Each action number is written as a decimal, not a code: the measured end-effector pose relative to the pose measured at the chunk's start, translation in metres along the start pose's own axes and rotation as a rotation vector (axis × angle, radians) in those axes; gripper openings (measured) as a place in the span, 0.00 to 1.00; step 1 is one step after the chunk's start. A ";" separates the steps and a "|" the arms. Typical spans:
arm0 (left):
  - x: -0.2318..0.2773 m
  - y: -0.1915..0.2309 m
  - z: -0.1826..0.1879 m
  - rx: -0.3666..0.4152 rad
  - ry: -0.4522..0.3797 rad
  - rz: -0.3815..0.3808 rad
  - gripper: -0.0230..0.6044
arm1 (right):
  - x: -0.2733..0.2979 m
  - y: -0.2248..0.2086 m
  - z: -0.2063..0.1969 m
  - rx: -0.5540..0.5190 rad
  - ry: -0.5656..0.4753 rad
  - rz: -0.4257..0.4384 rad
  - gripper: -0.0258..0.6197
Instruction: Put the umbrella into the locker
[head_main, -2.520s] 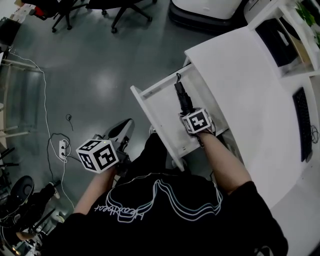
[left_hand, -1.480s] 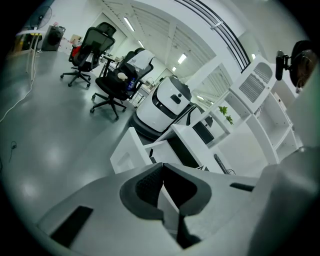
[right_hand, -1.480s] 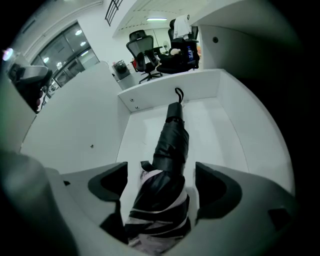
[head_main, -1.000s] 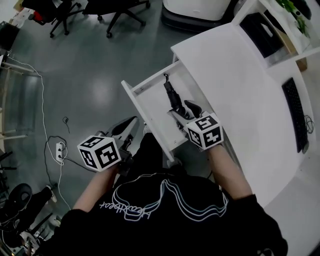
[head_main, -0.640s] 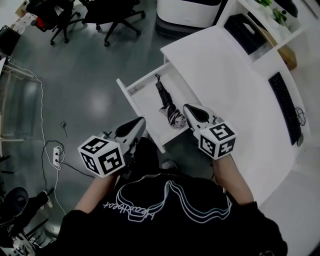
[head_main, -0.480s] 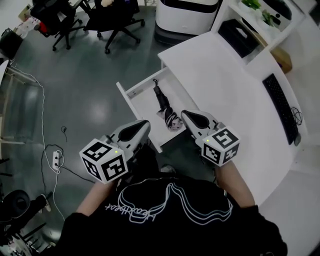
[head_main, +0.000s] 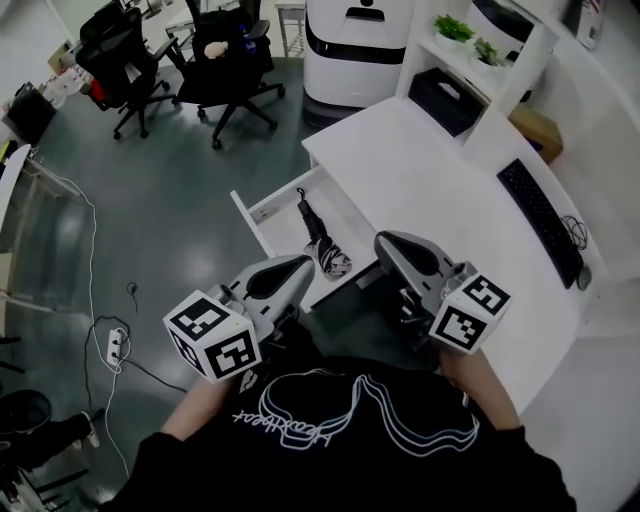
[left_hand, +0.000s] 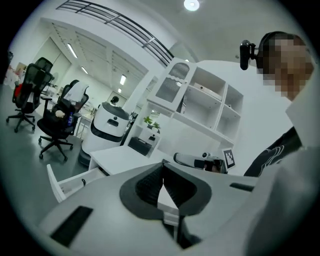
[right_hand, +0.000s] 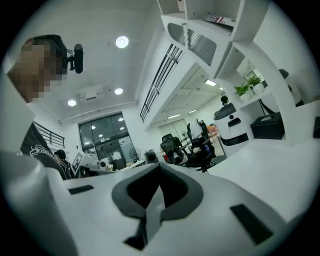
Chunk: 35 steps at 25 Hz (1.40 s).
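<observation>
An umbrella (head_main: 322, 243) lies in the drawer (head_main: 262, 205), which stands open left of the desk (head_main: 430, 190). A keyboard (head_main: 540, 220) lies on the desk's right.

Grey glossy floor (head_main: 170, 180). Two black office chairs (head_main: 215, 55) stand side by side at top left. A pale item sits on one seat, too small to tell. White wheeled machine (head_main: 352, 45) at top, near the far end of the desk (head_main: 450, 190). Desk is white and curved, with a black keyboard (head_main: 538, 205) near its right edge. Shelf unit (head_main: 508, 90) behind holds two potted plants (head_main: 455, 27) and a black bin (head_main: 445, 95). Cardboard box (head_main: 535, 130) just beside the unit. Power strip (head_main: 115, 345) on the floor at left, cable (head_main: 90, 230) trailing.
</observation>
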<state>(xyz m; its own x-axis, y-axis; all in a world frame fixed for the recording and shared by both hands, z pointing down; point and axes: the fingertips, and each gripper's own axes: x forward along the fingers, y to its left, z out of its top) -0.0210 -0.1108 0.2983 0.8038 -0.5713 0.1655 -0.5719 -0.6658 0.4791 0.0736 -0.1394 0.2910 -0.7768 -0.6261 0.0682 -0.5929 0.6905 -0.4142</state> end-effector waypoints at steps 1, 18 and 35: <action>0.003 -0.006 0.002 0.017 -0.005 -0.012 0.04 | -0.005 0.002 0.004 0.000 -0.016 -0.003 0.04; 0.008 -0.038 0.004 0.129 -0.048 -0.043 0.04 | -0.012 0.029 -0.001 -0.086 0.029 0.090 0.04; -0.004 0.005 -0.021 0.005 -0.032 0.065 0.04 | 0.004 0.026 -0.032 -0.038 0.100 0.123 0.04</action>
<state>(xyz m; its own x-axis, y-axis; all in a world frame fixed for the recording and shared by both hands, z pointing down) -0.0237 -0.1012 0.3183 0.7595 -0.6283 0.1686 -0.6235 -0.6290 0.4643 0.0483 -0.1122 0.3100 -0.8600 -0.4982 0.1101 -0.4984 0.7741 -0.3904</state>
